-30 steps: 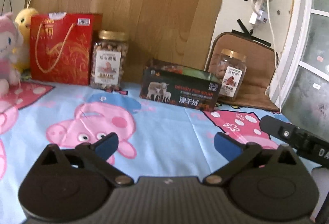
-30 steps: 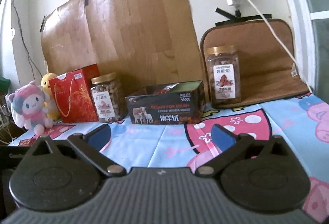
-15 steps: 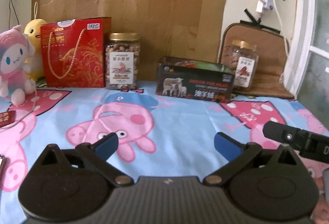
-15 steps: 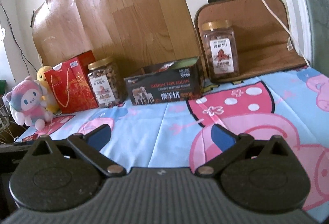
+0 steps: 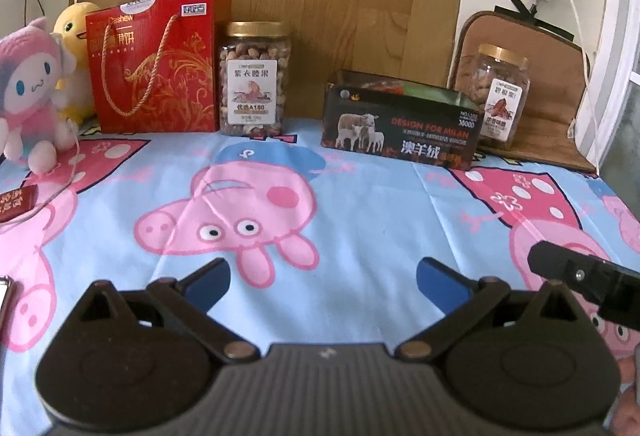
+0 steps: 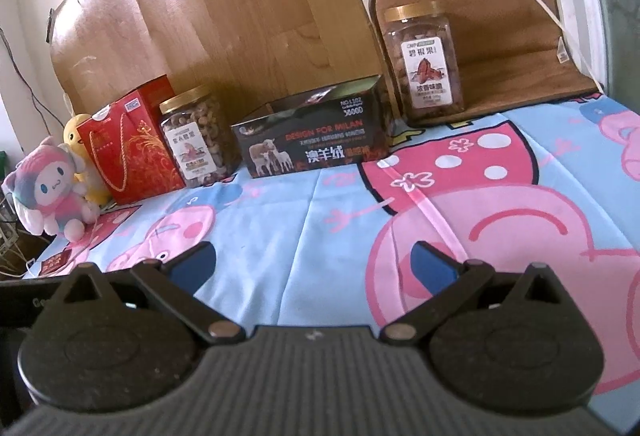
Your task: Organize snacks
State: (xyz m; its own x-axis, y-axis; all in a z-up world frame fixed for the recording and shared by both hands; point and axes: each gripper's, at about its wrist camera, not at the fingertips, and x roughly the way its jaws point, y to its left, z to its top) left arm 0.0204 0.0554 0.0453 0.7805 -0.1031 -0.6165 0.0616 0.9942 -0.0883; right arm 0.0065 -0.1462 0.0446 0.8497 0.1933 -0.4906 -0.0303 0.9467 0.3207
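Left wrist view: left gripper (image 5: 322, 282) low over the cartoon-pig cloth (image 5: 360, 204); blue-tipped fingers (image 5: 208, 282) spread wide, nothing between them; far row along the wood board, left to right: pink plush (image 5: 28, 92), yellow plush (image 5: 74, 32) behind it, red gift bag (image 5: 156, 64), nut jar (image 5: 255, 78) just beside the bag, black open box (image 5: 400, 124) well apart to the right, second jar (image 5: 496, 98) behind the box's right end on a brown mat (image 5: 560, 76); small red packet (image 5: 16, 202) at left edge; black part at right edge, probably the other gripper.

Right wrist view: right gripper (image 6: 316, 264) likewise low over the cloth (image 6: 320, 212); fingers (image 6: 434, 268) apart and empty; box (image 6: 316, 132) centre far; second jar (image 6: 426, 60) upright on the mat (image 6: 520, 36), right of the box; nut jar (image 6: 198, 136) and bag (image 6: 128, 144) to the left; pink plush (image 6: 52, 188) far left.
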